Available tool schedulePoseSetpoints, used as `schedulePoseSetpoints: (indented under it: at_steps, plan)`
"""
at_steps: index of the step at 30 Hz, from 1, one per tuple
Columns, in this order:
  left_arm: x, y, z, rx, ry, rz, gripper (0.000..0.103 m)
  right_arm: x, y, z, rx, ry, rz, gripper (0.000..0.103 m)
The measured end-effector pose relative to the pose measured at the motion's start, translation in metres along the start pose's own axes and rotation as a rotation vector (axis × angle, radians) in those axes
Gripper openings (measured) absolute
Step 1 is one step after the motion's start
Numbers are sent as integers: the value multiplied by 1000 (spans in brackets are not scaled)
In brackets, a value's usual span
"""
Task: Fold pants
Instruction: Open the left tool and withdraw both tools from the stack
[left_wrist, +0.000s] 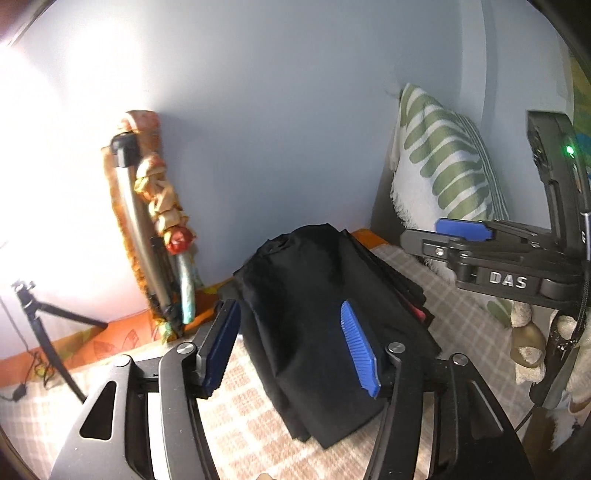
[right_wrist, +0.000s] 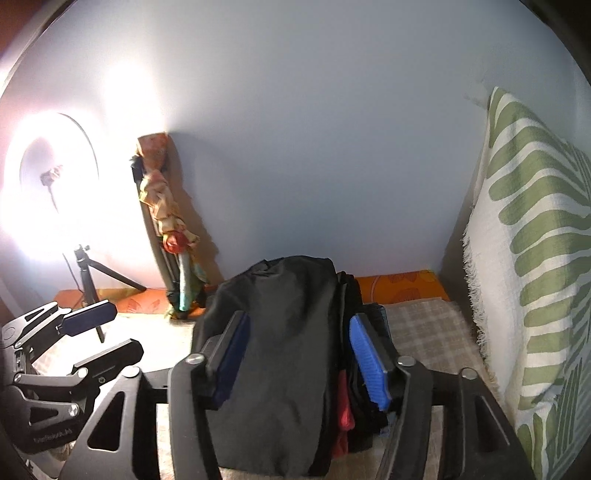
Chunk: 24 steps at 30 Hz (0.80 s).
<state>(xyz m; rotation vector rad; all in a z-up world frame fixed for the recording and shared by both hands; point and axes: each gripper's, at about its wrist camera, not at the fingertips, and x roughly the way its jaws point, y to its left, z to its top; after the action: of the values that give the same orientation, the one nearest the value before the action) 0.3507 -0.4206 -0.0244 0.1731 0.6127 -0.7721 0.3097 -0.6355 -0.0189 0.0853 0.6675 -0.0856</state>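
**Both jaws released over the folded pants**

My left gripper (left_wrist: 291, 347) stands parted, its blue pads (left_wrist: 360, 350) clear of the cloth; my right gripper (right_wrist: 306, 354) is likewise released, gripping nothing; the black pants (left_wrist: 314, 314) lie folded on the checked bedcover (left_wrist: 240, 413), atop a stack of dark clothes (right_wrist: 364, 398), near the leaf-patterned pillow (right_wrist: 535, 258).
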Motion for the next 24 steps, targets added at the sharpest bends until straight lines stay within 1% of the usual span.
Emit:
schedulePoseSetpoints:
  at_steps: [1,3,5,7,9,11,12,13,18,22,24]
  plan:
    - [-9,2,-2,-8,-7,4,61,-9,3,-1,-3,-11,1,69]
    - [-21,4,-4,-15,-16,13,64,-23,8,-3,-14,-28,6,72]
    - [-37,6,-8,-25,-28,19,65,-38,14,-5,-26,-44,5,76]
    - [-54,6,-12,-27,-42,27,67,-53,21,-10,-23,-60,13,83]
    - [-70,5,-18,-17,-55,35,71,-65,27,-14,-16,-71,30,84]
    - [-86,3,-26,-5,-67,53,72,-78,37,-21,-17,-83,36,86]
    - [-93,2,-30,-4,-70,54,72,-85,44,-25,-24,-89,37,91]
    - [-98,2,-34,-4,-70,55,73,-90,49,-28,-29,-94,36,93]
    - [-129,4,-57,-28,-83,62,79,-119,84,-50,-81,-116,32,93]
    - [-149,4,-76,-31,-103,79,79,-136,103,-69,-118,-122,26,93]
    - [-156,4,-85,-35,-100,84,79,-144,110,-78,-131,-125,24,94]
